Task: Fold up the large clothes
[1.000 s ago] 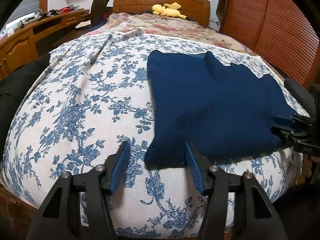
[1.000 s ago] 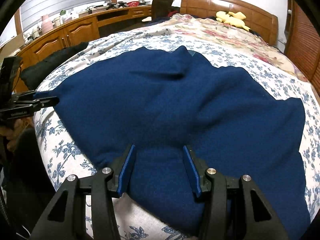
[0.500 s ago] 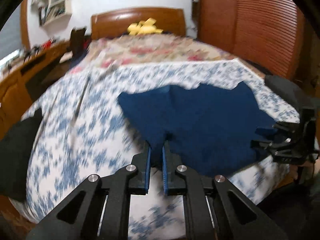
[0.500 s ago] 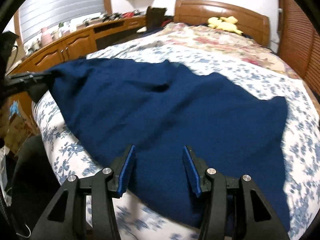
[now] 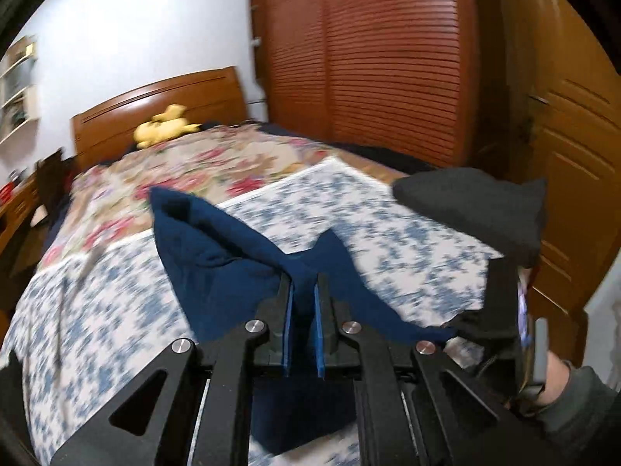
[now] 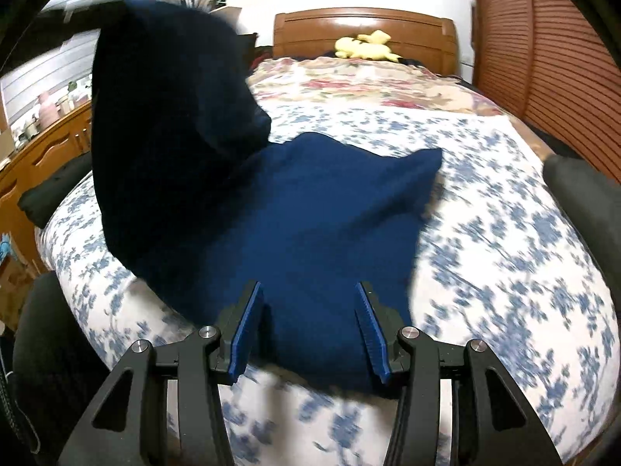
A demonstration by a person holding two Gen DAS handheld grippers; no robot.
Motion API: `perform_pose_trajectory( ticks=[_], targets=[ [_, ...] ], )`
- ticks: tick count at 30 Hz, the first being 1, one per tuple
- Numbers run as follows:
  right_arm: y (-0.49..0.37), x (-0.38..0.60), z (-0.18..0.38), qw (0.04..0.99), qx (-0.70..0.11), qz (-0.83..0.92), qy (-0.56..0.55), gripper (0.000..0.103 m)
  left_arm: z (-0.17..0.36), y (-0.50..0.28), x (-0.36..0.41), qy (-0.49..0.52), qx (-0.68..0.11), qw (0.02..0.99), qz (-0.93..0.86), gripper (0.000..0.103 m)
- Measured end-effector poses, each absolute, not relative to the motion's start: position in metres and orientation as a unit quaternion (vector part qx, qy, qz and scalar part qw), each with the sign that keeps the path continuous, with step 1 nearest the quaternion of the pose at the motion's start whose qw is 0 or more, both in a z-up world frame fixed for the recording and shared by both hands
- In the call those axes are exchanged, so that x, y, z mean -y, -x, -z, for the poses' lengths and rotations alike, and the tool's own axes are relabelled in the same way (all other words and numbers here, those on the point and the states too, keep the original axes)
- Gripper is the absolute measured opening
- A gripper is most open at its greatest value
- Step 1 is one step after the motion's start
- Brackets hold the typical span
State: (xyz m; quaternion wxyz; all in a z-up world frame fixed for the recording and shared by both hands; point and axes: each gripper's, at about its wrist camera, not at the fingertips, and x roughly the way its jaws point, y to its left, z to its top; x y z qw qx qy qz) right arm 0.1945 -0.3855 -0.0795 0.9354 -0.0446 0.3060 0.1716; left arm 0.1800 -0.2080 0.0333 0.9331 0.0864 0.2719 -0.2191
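Observation:
A navy blue garment (image 6: 310, 209) lies on the bed's blue-flowered sheet (image 6: 504, 233). My left gripper (image 5: 302, 295) is shut on the garment's near left corner (image 5: 217, 244) and holds it up in the air; the raised part shows as a dark flap (image 6: 167, 116) at the left of the right wrist view. My right gripper (image 6: 306, 322) is open, its blue pads (image 6: 244, 330) either side of the garment's near edge, low over the bed. The right gripper also shows at the right of the left wrist view (image 5: 500, 310).
A folded black garment (image 5: 473, 202) lies at the bed's right edge. A yellow plush toy (image 6: 365, 46) sits by the wooden headboard (image 6: 365, 27). A louvred wooden wardrobe (image 5: 368, 58) stands right of the bed, a wooden desk (image 6: 42, 143) left of it.
My left gripper closed on the garment's corner and lifted it up and over toward the right. My right gripper stayed open at the near edge.

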Motion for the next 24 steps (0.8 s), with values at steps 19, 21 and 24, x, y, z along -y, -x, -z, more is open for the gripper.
perform_pose_trajectory(
  ticks=[19,21,24],
  targets=[
    [-0.169,0.389,0.054,0.946,-0.266,-0.183,0.037,0.051,-0.005,-0.165,0.195,-0.116,-0.277,0.936,0.185,0.074],
    [-0.162,0.388,0.050,0.948,-0.255,-0.188,0.037,0.051,0.003,-0.162,0.183,-0.105,-0.278,0.937,0.184,0.084],
    [-0.151,0.388,0.044,0.949,-0.243,-0.198,0.035,0.051,0.019,-0.162,0.168,-0.095,-0.289,0.937,0.174,0.084]
  ],
)
